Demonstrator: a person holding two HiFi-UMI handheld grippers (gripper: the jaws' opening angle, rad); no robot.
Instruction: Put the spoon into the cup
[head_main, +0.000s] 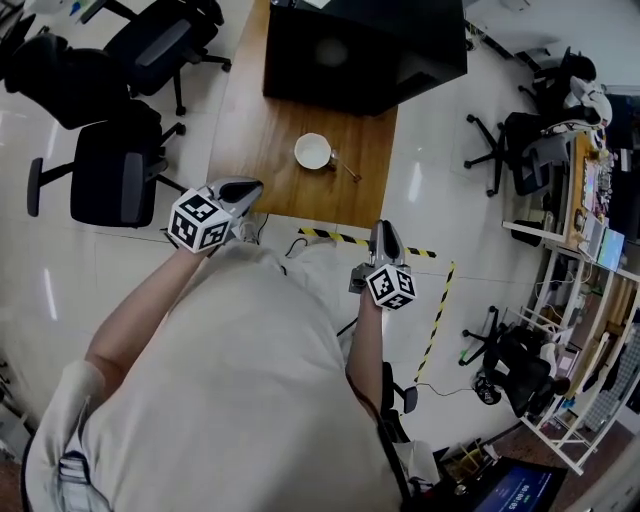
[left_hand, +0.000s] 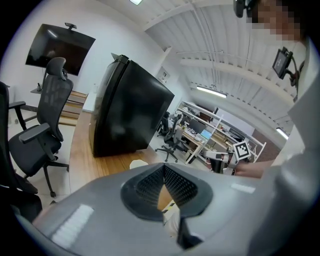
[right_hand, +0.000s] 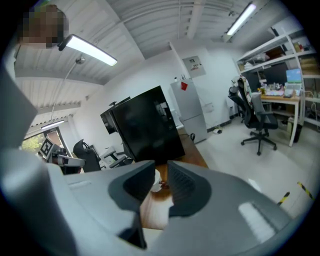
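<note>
In the head view a white cup (head_main: 313, 151) stands on the wooden table (head_main: 260, 140), with the spoon (head_main: 346, 166) lying on the wood just right of it. Both grippers are held short of the table's near edge, well back from the cup. My left gripper (head_main: 246, 189) points toward the table's near left corner and its tips meet with nothing between them (left_hand: 164, 167). My right gripper (head_main: 383, 232) hangs over the floor right of centre, its jaws drawn together and empty (right_hand: 161, 169). The cup (right_hand: 156, 180) shows through the slit between its jaws, and also in the left gripper view (left_hand: 137, 163).
A big black box (head_main: 365, 45) fills the far end of the table. Office chairs (head_main: 115, 170) stand left of the table and more at the right (head_main: 530, 150). Yellow-black tape (head_main: 340, 238) marks the floor at the table's near edge. Shelving (head_main: 585, 230) lines the right side.
</note>
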